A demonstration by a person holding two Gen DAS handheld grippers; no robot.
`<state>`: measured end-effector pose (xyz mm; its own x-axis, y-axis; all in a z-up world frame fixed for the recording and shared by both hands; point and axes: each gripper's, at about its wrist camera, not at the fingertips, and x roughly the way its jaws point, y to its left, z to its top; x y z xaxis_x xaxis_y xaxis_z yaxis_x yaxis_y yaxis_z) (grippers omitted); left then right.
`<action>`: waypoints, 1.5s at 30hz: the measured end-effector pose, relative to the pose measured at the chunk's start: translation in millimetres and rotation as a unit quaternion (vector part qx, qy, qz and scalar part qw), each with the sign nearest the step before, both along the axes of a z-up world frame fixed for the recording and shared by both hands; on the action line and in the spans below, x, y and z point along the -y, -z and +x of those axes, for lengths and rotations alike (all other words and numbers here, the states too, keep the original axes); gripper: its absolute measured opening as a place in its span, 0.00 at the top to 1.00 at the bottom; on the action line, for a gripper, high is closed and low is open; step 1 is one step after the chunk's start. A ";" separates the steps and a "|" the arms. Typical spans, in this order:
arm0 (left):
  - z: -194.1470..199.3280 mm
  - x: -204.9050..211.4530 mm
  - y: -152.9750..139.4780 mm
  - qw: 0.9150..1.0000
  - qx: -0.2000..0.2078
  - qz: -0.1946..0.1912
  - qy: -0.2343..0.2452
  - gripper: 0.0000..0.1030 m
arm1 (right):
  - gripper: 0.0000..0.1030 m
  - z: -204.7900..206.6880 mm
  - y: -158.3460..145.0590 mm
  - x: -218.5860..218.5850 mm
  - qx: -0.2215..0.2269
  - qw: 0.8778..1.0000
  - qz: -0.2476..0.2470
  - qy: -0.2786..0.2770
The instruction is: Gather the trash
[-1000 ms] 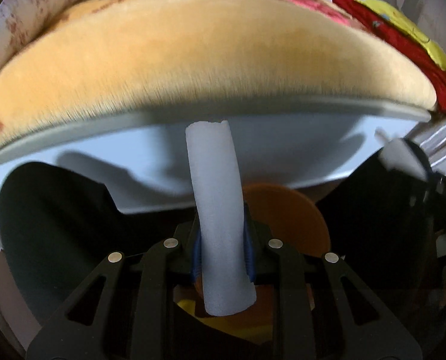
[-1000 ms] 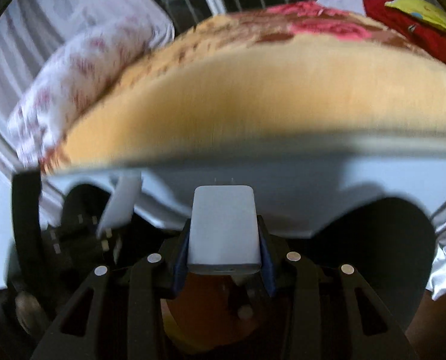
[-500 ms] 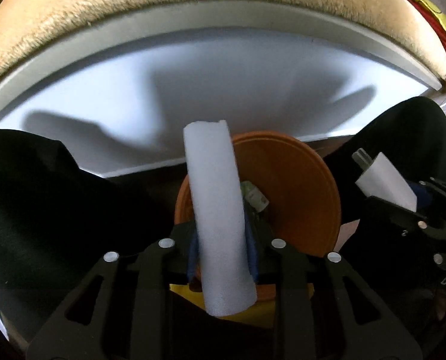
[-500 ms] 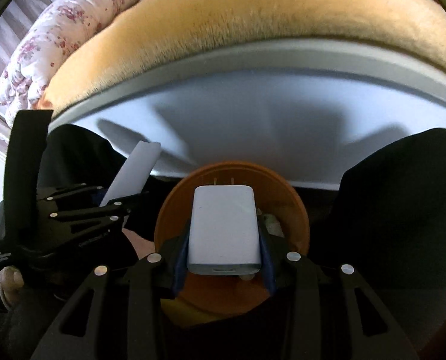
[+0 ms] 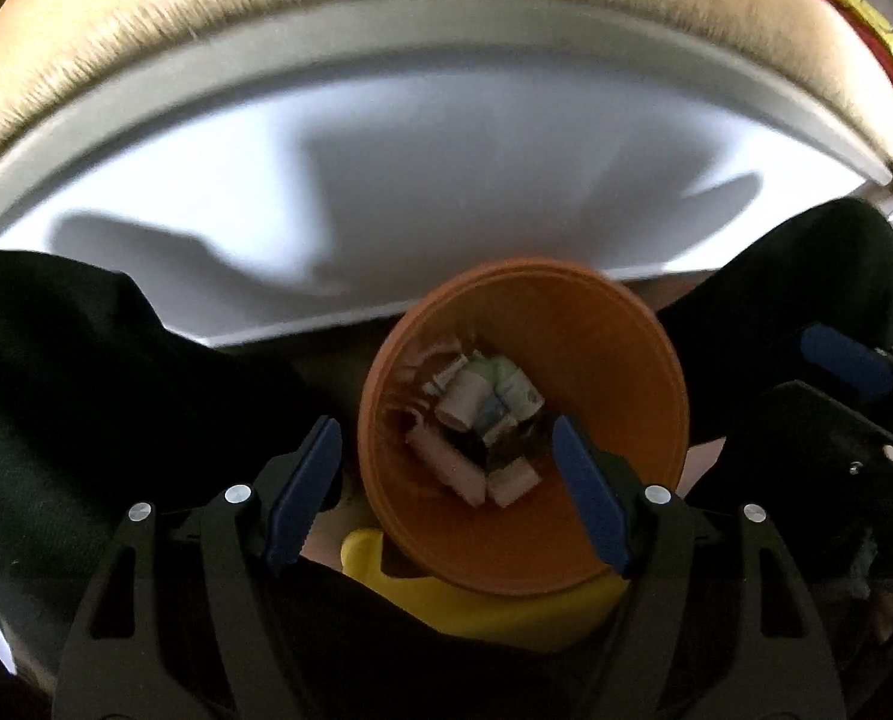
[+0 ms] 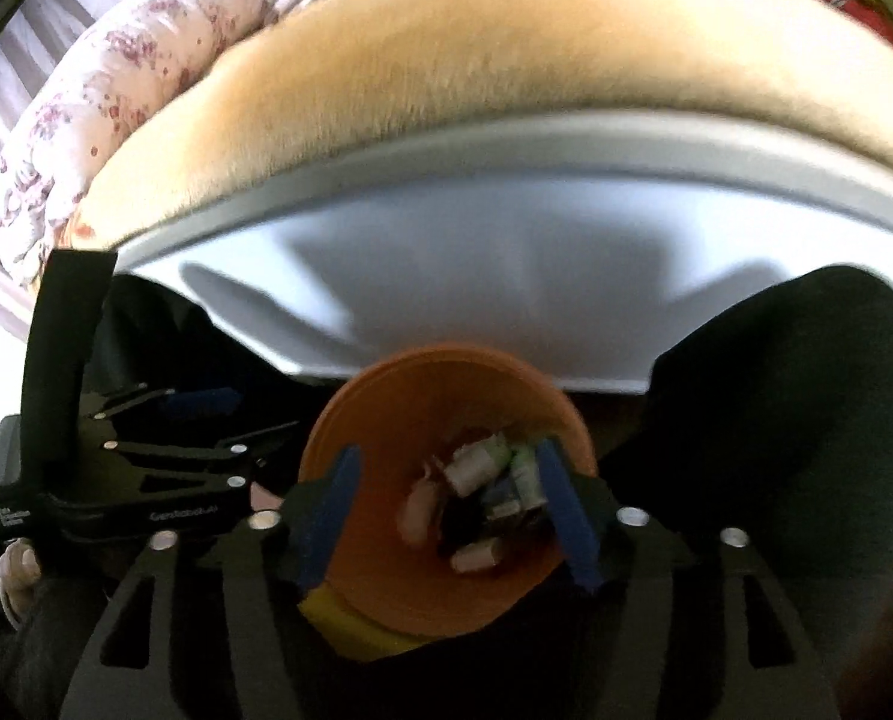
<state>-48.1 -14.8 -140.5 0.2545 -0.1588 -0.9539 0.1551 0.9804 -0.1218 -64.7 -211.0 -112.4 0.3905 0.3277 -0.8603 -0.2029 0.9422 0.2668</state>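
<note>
Both the left gripper [image 5: 446, 480] and right gripper [image 6: 446, 510] are held with jaws wide and empty, directly above the round orange plastic bin [image 5: 626, 372], where the collected trash [image 5: 476, 420] is seen lying.

The small trash pieces [image 6: 482, 498] inside the orange bin [image 6: 386, 414] are blurred beyond telling apart.

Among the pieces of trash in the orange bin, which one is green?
The crumpled green-and-white piece at the far side of the orange bin; the white rolls beside it are plain white.
</note>
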 end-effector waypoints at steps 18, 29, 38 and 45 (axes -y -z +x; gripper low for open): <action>-25.6 -15.1 -107.6 0.963 0.261 0.009 -0.065 0.11 | 0.05 -3.6 -83.4 -18.0 0.221 0.963 -0.123 0.095; -32.9 -15.5 -102.7 0.966 0.252 -0.007 -0.060 0.11 | 0.05 -17.2 -76.8 -4.8 0.203 0.966 -0.086 0.136; -33.5 -19.8 -101.9 0.966 0.248 -0.022 -0.064 0.11 | 0.05 -20.1 -76.3 -4.4 0.202 0.966 -0.083 0.138; -33.2 -19.1 -100.6 0.967 0.247 -0.021 -0.060 0.11 | 0.05 -20.6 -75.6 -6.3 0.201 0.966 -0.084 0.137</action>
